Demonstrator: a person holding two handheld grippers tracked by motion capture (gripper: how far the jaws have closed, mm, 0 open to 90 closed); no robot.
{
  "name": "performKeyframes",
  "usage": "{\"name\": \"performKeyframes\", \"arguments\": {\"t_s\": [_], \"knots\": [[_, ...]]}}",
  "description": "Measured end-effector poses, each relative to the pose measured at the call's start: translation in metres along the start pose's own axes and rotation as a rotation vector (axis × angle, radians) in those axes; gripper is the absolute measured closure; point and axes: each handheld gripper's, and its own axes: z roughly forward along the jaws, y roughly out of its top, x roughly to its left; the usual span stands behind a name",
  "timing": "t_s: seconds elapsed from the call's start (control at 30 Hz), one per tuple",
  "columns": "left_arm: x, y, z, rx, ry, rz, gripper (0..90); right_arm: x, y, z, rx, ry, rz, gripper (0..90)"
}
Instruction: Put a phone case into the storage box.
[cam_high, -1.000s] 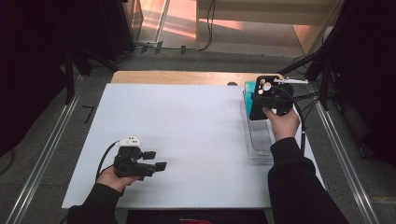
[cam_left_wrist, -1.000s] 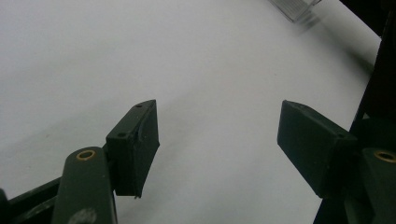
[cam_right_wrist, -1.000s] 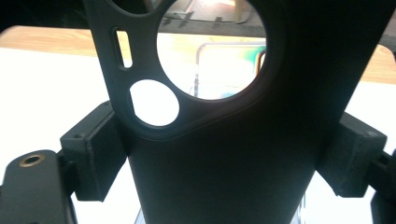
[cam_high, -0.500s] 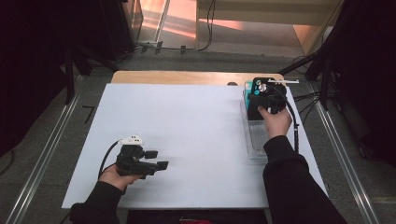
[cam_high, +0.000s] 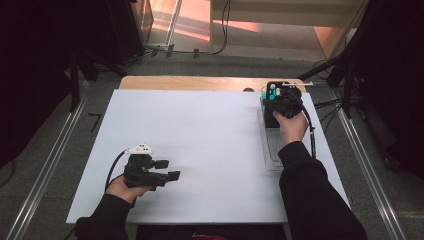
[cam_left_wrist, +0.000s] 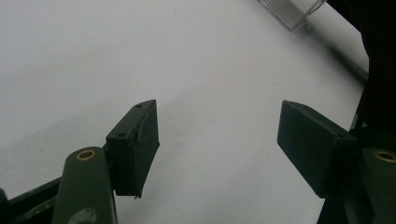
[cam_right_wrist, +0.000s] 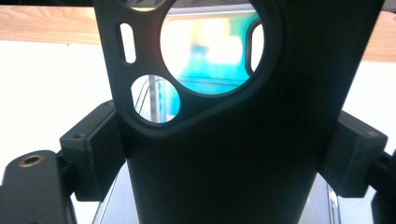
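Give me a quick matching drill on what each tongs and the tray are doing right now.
1. left tongs
2. right tongs
3. black plate with holes
4. clear tray

a. clamped between two pads
b. on the white table's right side
c. open over bare table
d. shut on something

Pairs: 1-c, 2-d, 3-a, 4-b

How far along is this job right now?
Done: the right gripper has its jaws clamped on a black holed plate. In hand: it holds that plate over the clear tray near something teal. Left: setting it down. The left gripper waits open above the white table.
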Motion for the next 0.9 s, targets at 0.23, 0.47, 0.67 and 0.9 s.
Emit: {"name": "performKeyframes", "arguments": {"t_s": [0.23, 0.47, 0.67, 0.9], "knots": [[-0.001, 0.0, 0.0, 0.005, 0.001, 0.005, 29.5, 0.001, 0.008, 0.006, 0.001, -0.005, 0.004, 12.2], [-0.001, 0.0, 0.0, 0.004, -0.001, 0.008, 29.5, 0.003, 0.008, 0.01, 0.001, -0.025, -0.025, 11.5], [-0.001, 0.0, 0.001, 0.006, -0.004, 0.006, 29.5, 0.0, 0.009, 0.009, 0.003, -0.007, -0.026, 9.9], [-0.001, 0.0, 0.0, 0.001, -0.006, 0.007, 29.5, 0.004, 0.012, 0.004, -0.036, 0.008, -0.026, 0.0]]}}
